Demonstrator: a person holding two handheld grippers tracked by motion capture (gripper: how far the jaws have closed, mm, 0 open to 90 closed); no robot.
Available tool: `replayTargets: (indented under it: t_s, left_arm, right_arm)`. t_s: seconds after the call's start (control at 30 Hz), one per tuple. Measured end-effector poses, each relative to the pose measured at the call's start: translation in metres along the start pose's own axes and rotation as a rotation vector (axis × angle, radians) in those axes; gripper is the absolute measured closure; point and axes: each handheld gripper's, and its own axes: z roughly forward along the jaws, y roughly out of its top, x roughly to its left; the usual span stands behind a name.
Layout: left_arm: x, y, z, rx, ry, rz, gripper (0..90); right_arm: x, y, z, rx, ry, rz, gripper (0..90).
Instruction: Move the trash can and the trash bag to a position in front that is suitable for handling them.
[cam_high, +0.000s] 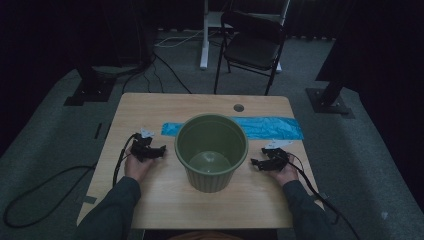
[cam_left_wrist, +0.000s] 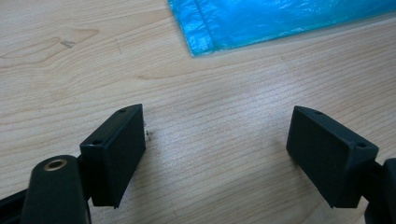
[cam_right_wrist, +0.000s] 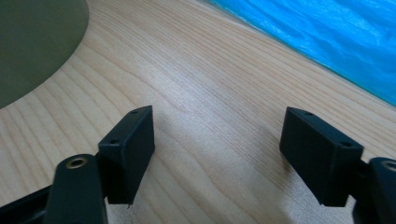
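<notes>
In the centre of the high view we see a green pot (cam_high: 211, 150) standing upright on the wooden table (cam_high: 150, 107), its mouth open toward the camera. Behind it, a blue plastic sheet (cam_high: 270, 127) lies flat across the upper middle of the table.

The left hand-held gripper (cam_high: 159, 151) rests at centre left, just beside the pot's left wall and apart from it. In the left gripper view its jaws stand wide apart, released, with bare table between them and the blue plastic sheet (cam_left_wrist: 280, 21) at the upper right.

The right hand-held gripper (cam_high: 256, 163) sits at centre right, just beside the pot's right wall. In the right gripper view its jaws are spread and grasp nothing; the green pot (cam_right_wrist: 32, 42) fills the upper left corner, the sheet (cam_right_wrist: 327, 42) the upper right.
</notes>
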Motion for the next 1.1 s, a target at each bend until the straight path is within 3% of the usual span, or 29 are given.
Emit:
replayTargets:
  t_s: [0.07, 0.1, 0.17, 0.23, 0.27, 0.3, 0.37, 0.43, 0.5, 0.6, 0.77, 0.9, 1.1]
  left_arm:
    - [0.000, 0.000, 0.000, 0.001, 0.002, -0.003, 19.5]
    - [-0.001, 0.000, 0.000, -0.001, 0.009, -0.011, 19.4]
    - [-0.002, -0.001, 0.000, -0.001, 0.014, -0.016, 19.5]
    - [-0.002, -0.001, 0.000, -0.001, 0.015, -0.016, 19.8]
    - [-0.002, -0.001, -0.004, -0.003, -0.007, 0.001, 34.7]
    - [-0.003, -0.001, -0.007, 0.004, -0.029, 0.019, 40.1]
    - [-0.003, -0.001, -0.008, 0.006, -0.049, 0.019, 46.6]
    - [-0.004, -0.001, -0.012, 0.010, -0.118, 0.019, 50.0]
    - [-0.008, 0.001, -0.017, -0.003, -0.146, 0.032, 50.4]
    - [-0.018, 0.003, -0.027, -0.008, -0.216, 0.057, 51.3]
    - [-0.031, 0.006, -0.044, -0.040, -0.282, 0.085, 51.3]
    - [-0.042, 0.005, -0.059, -0.065, -0.302, 0.110, 51.2]
    - [-0.058, 0.001, -0.070, -0.059, -0.336, 0.158, 51.1]
  right_arm:
    - [0.000, 0.000, 0.000, 0.001, 0.001, -0.002, 27.3]
    - [0.000, 0.001, -0.001, 0.007, -0.007, 0.006, 33.5]
    - [0.001, 0.003, -0.003, 0.026, -0.021, 0.021, 37.5]
    - [0.001, 0.003, -0.003, 0.026, -0.021, 0.021, 37.5]
    - [0.003, 0.007, -0.003, 0.060, -0.033, 0.033, 39.1]
    - [0.003, 0.009, -0.003, 0.073, -0.035, 0.036, 41.0]
    - [0.005, 0.012, -0.003, 0.089, -0.029, 0.040, 44.1]
    - [0.006, 0.014, -0.004, 0.087, -0.022, 0.037, 44.1]
    - [0.012, 0.020, -0.007, 0.073, 0.021, 0.024, 44.4]
    - [0.023, 0.029, -0.011, 0.045, 0.031, -0.004, 45.3]
    - [0.040, 0.043, -0.014, 0.009, 0.065, -0.038, 46.3]
    - [0.051, 0.051, -0.016, -0.009, 0.091, -0.063, 47.6]
    - [0.060, 0.055, -0.017, -0.005, 0.137, -0.081, 52.4]
